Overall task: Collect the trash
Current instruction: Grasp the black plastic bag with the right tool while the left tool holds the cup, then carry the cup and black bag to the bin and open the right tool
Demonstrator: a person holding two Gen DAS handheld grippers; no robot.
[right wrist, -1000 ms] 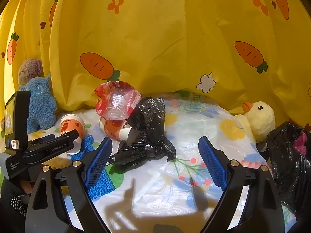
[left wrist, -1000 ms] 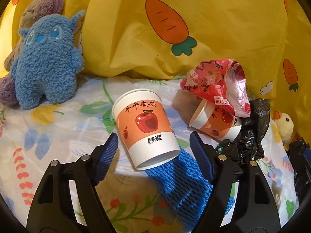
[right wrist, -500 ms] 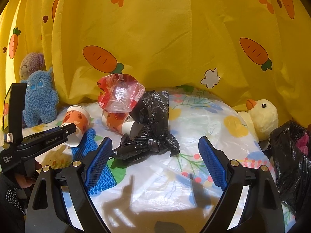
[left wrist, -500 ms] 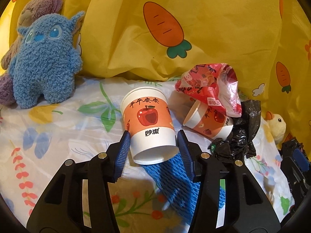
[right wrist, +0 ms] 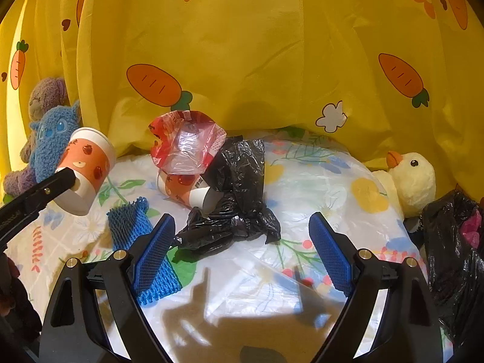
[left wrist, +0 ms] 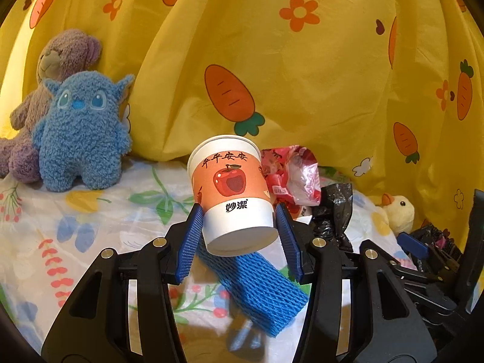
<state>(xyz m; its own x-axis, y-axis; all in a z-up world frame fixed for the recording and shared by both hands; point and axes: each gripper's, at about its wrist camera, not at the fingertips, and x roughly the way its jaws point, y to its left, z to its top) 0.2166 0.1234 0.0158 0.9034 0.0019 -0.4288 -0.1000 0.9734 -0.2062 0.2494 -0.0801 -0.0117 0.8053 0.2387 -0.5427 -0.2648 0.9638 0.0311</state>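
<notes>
My left gripper (left wrist: pixel 239 236) has just closed on the cup (left wrist: pixel 231 190), and its pads pinch the white base from both sides. The cup is clear of the sheet (left wrist: pixel 90 236), held over the sheet's left side, above the blue foam net (left wrist: pixel 260 284). Its long axis runs straight out along my fingers, rim away from me and tilted up toward the yellow curtain (left wrist: pixel 302 75), bottom facing back at me.

My right gripper (right wrist: pixel 242 254) is spread wide with nothing between its pads, hovering over the near edge of the sheet.

What matters next, I judge, is where the cup goes. A black bag (right wrist: pixel 453 242) with something pink inside sits off the sheet's right edge, past the duck (right wrist: pixel 414 178). If that is the trash bag, it lies across from my left hand, beyond my right one, so the cup must cross over the middle of the sheet.

The rest of the trash lies mid-sheet, nearer my right gripper: a second cup (right wrist: pixel 184 189) on its side, rim toward the left, under a red wrapper (right wrist: pixel 187 142) and against crumpled black plastic (right wrist: pixel 236 199).
</notes>
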